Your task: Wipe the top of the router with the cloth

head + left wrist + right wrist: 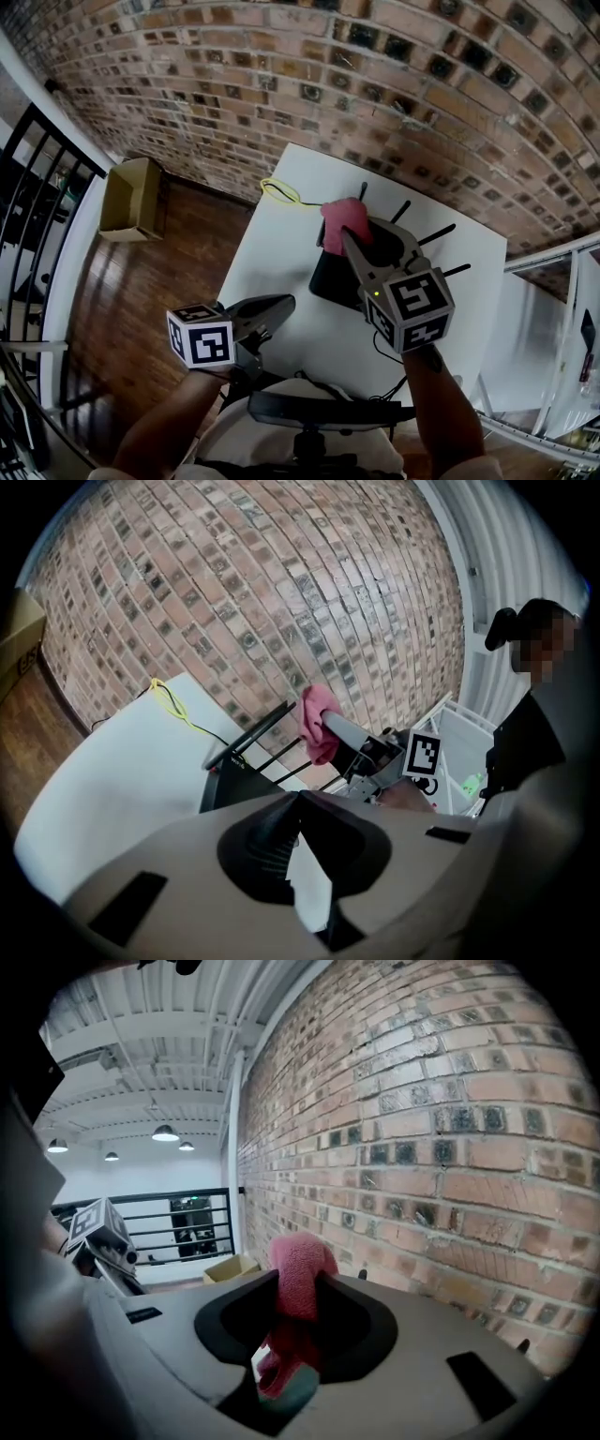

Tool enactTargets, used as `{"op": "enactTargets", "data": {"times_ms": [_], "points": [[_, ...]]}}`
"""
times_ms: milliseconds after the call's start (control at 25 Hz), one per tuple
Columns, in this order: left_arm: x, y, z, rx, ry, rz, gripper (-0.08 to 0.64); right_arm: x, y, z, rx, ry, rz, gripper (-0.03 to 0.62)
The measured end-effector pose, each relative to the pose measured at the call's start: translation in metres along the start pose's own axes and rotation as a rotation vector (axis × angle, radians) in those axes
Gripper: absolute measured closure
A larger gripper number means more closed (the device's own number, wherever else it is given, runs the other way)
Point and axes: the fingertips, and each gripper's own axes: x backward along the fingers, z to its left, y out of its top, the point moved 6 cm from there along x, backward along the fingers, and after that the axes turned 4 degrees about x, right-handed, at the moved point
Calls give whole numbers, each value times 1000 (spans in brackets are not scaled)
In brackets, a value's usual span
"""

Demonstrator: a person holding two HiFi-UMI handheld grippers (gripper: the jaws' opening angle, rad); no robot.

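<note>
A black router point(336, 277) with several thin antennas lies on the white table point(272, 253). My right gripper point(348, 234) hangs above it, shut on a pink cloth point(344, 220) that bunches at the fingertips. In the right gripper view the cloth point(298, 1279) fills the gap between the jaws and sticks out past them, against the brick wall. The left gripper view shows the router point(230, 782) and the cloth point(317, 724) raised over it. My left gripper point(283, 304) sits at the table's near left edge, jaws shut with nothing in them, their tips meeting point(298, 797).
A yellow cable point(279, 194) loops at the table's far left corner, by the brick wall point(394, 84). A cardboard box point(131, 197) stands on the wood floor to the left, near a black railing point(37, 178). A black stand point(319, 411) is at the table's near edge.
</note>
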Motion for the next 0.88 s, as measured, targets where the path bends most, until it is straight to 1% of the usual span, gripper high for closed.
{"op": "enactTargets", "data": {"times_ms": [120,320,440,640,880], "points": [[-1,3,0,-5,-2,0,537,-9,9,5,39,-3,-18,449],[1,3,0,7,-3,-12,537,-34,-15,15,65,-12,80,449],[3,3,3,6,4,-10,537,-43,-29,19,62,-6,123,449],[5,6,6,9,5,-19,537,-53,-39,24,49,3,159,449],[4,4,9,21,8,-15,537,-64,-64,32,37,33,239,449]]}}
